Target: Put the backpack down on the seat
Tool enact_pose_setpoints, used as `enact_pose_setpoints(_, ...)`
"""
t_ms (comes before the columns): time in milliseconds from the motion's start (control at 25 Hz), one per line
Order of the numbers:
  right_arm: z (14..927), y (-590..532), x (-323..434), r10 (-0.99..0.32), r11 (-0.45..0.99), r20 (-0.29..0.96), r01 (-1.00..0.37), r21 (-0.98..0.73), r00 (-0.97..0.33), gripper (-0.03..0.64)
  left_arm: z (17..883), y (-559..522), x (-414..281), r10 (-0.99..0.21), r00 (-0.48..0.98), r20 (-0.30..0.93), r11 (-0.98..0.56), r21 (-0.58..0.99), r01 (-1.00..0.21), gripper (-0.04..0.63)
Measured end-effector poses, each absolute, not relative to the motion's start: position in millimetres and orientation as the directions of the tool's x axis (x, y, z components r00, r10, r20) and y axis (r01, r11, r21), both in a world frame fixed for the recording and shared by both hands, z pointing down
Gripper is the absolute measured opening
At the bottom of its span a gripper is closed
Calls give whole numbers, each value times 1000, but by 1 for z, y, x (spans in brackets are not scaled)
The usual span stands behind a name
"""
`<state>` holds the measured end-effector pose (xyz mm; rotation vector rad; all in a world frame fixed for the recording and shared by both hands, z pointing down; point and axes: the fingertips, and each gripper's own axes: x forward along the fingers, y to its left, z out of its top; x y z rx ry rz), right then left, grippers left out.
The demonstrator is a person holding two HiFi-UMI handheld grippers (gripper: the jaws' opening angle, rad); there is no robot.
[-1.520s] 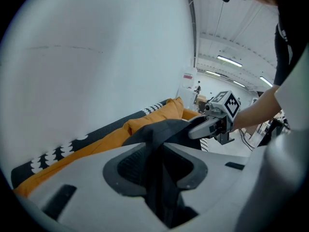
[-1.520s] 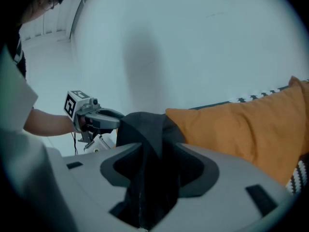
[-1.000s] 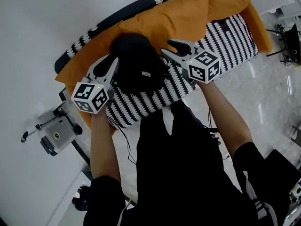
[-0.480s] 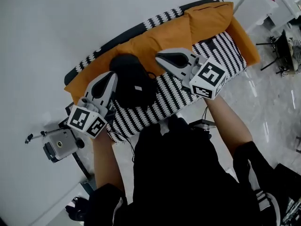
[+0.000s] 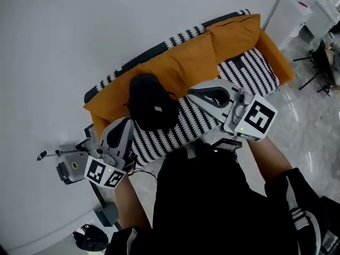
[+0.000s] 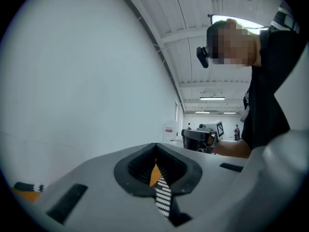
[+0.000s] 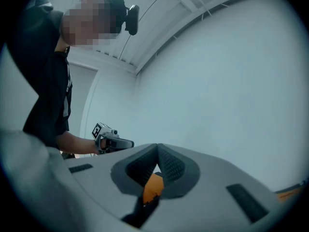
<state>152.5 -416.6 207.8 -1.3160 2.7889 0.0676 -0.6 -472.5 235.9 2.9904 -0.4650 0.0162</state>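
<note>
The black backpack (image 5: 151,101) rests on the black-and-white patterned sofa seat (image 5: 249,68), leaning against the orange back cushions (image 5: 207,52). Neither gripper touches it. In the head view my left gripper (image 5: 126,122) hovers at the seat's front left, below the backpack, jaws together. My right gripper (image 5: 191,91) hangs to the backpack's right; its jaws have just closed, with nothing between them. In the left gripper view the left gripper (image 6: 155,148) has its tips meeting, empty. The right gripper (image 7: 158,148) looks the same in the right gripper view. Both point level at the white wall.
A grey device on a stand (image 5: 71,166) sits on the floor left of the sofa. White furniture (image 5: 289,12) stands at the upper right, with a dark tripod (image 5: 319,68) near the sofa's right end. The white wall runs behind the sofa.
Both grippers have drawn back from the backpack toward the person and risen. The right jaws went from wide open to shut. The backpack stays on the seat.
</note>
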Motion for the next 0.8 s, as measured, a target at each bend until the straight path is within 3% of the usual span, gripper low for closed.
enact_pose_setpoints(240,218,-369,159,-782,622,-73,-782,-39,-618,26,242,-433,-12,-322,947,2,-940,121,-320,23)
enact_pose_setpoints(520,199,-317,162,-828,559,-89,-828,-44,-554,26,210,-388,-15,-197,972,-127,-975,125,-182,25)
enact_pose_setpoints(800,203,-248,128,-853,522,-70,-844,-123,-517,26,202,-298,-29,-72,988,-139,-993,104,-57,23)
